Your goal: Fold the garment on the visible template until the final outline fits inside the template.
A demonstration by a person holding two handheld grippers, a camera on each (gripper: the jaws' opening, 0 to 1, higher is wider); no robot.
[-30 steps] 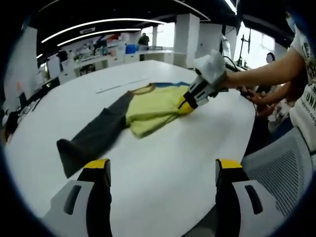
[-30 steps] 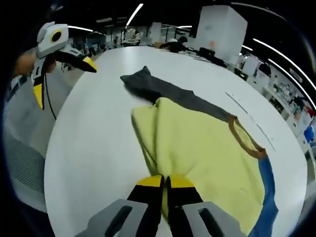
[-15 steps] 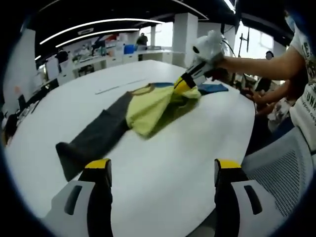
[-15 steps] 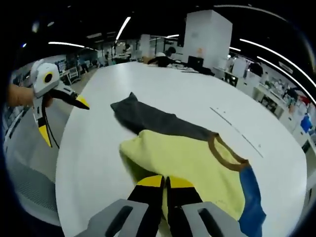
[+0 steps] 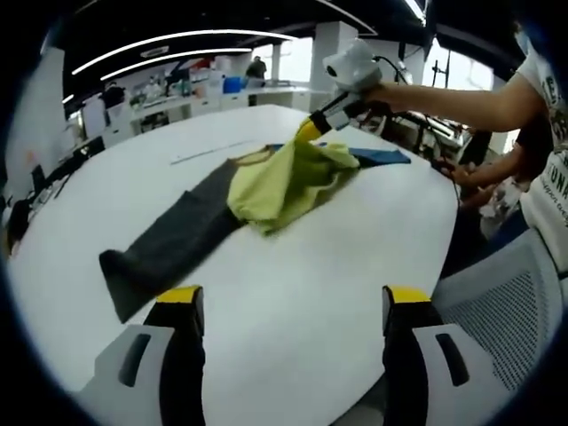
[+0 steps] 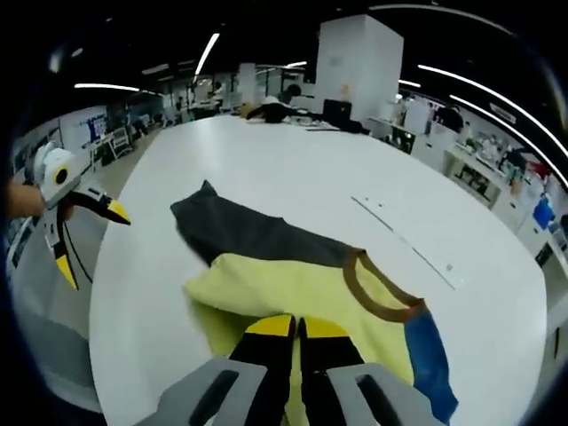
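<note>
While your right gripper [image 6: 297, 327] pinches the yellow hem of the garment [image 5: 266, 182] lifted off the table [image 5: 293, 293], carry it toward the table's far edge; left gripper [image 5: 284, 306] waits wide open.

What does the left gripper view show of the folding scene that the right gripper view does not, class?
Left gripper view alone: the right gripper seen from outside, lifting the yellow body of the garment off the table, plus a mesh chair. Right gripper view alone: the brown collar as an open loop and the left gripper open beyond the table edge. Both: the grey sleeve lying flat and the blue sleeve.
</note>
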